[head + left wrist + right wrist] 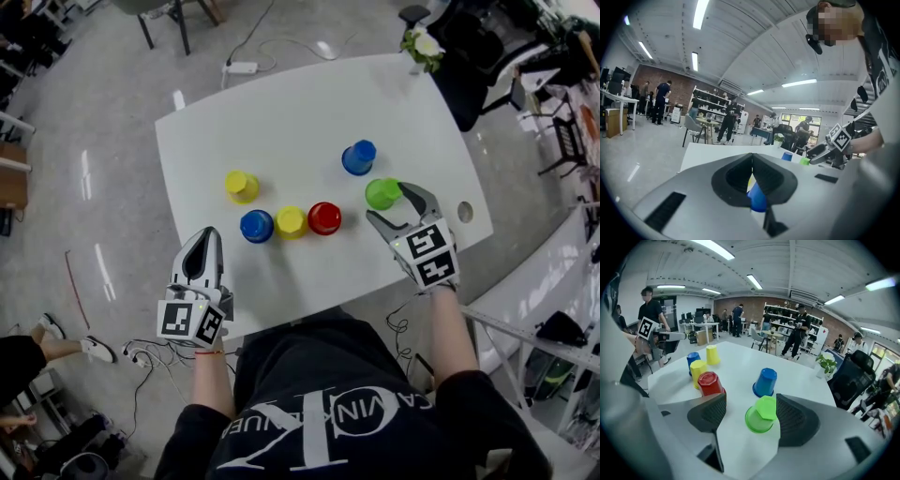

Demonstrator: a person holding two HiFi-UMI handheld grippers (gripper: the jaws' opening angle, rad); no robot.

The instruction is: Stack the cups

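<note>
- On the white tabletop [281,103], a smooth, glossy slab with rounded corners, six plastic cups stand upside down, round rims down and faceted, octagon-like bases up.
- Near row, left to right: blue cup [256,226], yellow cup [291,222], red cup [324,217]. They sit just beside one another.
- Second yellow cup [242,186] stands alone behind the row's left end.
- Second blue cup [358,157] stands farther back on the right. The green cup [382,193] is near it, on the person's side.
- No cup is stacked on another.
- Right hand-held gripper [384,200]: jaws stand wide apart, their dark ribbed pads facing each other. The green cup sits between them, close against the right-hand pad, with clear space to the left-hand pad. It is not clamped.
- Left hand-held gripper [207,234]: grey, smooth-shelled, jaws closed tip to tip with nothing held. It points at the near row, and the blue cup shows past its tips.
- Each gripper carries a cube with black-and-white square markers at its rear.
- A small plant [424,45] sits at the far right corner.
</note>
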